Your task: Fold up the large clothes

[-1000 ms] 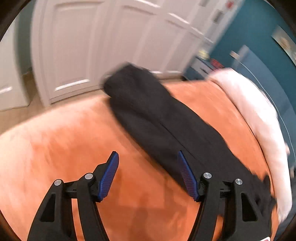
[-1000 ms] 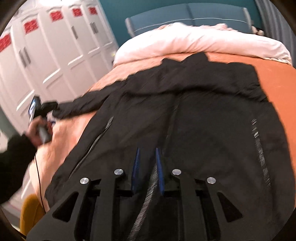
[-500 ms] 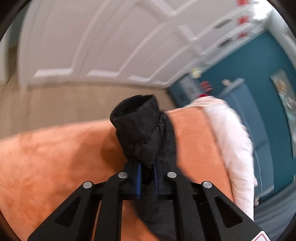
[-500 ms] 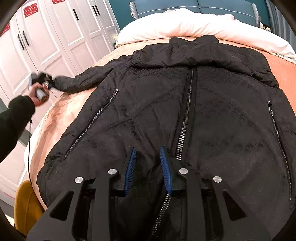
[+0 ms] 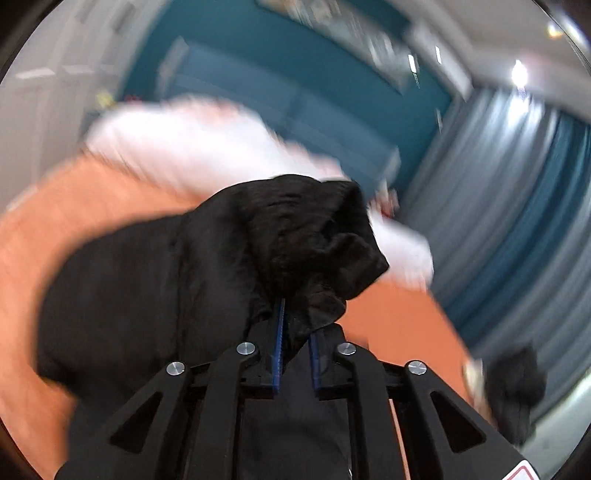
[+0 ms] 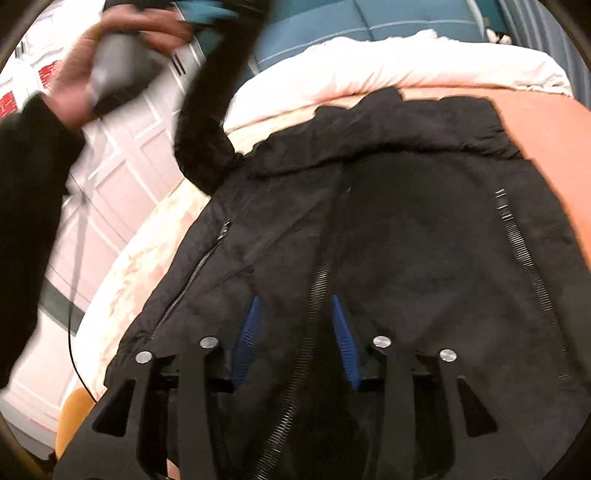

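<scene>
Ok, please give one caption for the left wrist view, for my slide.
Left tongs shut on the black jacket's sleeve cuff, lifted over the orange bed cover.

Raised sleeve (image 6: 207, 122) across left side

An orange blanket (image 6: 546, 122) covers the bed. At the head of the bed a white duvet (image 6: 369, 70) lies bunched across its width, its near edge meeting the orange cover. Behind it stands a teal padded headboard (image 6: 388, 18) against a teal wall (image 5: 295, 74). White panelled wardrobe doors (image 6: 122, 155) run along one side of the bed, with red labels near their tops. Grey-blue curtains (image 5: 509, 206) hang on the other side. A mustard-yellow object (image 6: 75, 413), only partly in view, sits low beside the bed.
</scene>
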Available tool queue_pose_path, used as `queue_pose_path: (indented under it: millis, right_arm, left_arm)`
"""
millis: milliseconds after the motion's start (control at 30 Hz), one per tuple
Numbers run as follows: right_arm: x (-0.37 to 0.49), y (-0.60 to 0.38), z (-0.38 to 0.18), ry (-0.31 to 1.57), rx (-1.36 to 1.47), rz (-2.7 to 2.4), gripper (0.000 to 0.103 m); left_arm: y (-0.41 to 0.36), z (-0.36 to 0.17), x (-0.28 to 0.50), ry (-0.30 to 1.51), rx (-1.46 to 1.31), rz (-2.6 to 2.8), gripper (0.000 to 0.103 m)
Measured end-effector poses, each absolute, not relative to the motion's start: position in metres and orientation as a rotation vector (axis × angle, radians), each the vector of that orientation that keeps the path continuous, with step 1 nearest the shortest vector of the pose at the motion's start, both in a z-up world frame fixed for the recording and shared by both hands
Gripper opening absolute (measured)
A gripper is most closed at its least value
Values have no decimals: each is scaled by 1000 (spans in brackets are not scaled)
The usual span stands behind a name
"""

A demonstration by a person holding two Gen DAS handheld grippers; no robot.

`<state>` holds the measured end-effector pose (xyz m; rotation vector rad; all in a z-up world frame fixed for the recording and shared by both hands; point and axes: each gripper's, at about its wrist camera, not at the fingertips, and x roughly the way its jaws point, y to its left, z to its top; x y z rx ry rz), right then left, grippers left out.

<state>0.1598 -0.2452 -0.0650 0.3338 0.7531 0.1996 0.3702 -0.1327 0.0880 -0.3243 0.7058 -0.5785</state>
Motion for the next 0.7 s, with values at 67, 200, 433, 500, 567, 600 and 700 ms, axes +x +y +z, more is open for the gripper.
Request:
queue_pose_path:
  millis: [67,200,433,500,567,600,700]
  right_arm:
    - [151,-267,-61,735,305,148,46]
    - [143,-313,-58,732,320,57,47]
    - [186,-372,-44,649,487,1,57]
    - [206,-374,-41,644,560,34,57]
    - [225,-365,-37,645,636,80,57]
    - [229,-364,-35,641,647,93,57]
    - [229,-345,-19,614,575,100,59]
  left_arm:
    - [-176,38,358,834,-265,-591,11]
    - [-187,-44,337,1013,-236,-497,11]
    - [-112,-2,316,919,-409,-513,17]
    - [-112,-1,317,905,-322,-501,19]
    - [-126,-15,318,931,-239,-477,20]
    - [-127,-23,320,959,-250,-483,20]
    - [-139,-29,310,1007,-281,-556,20]
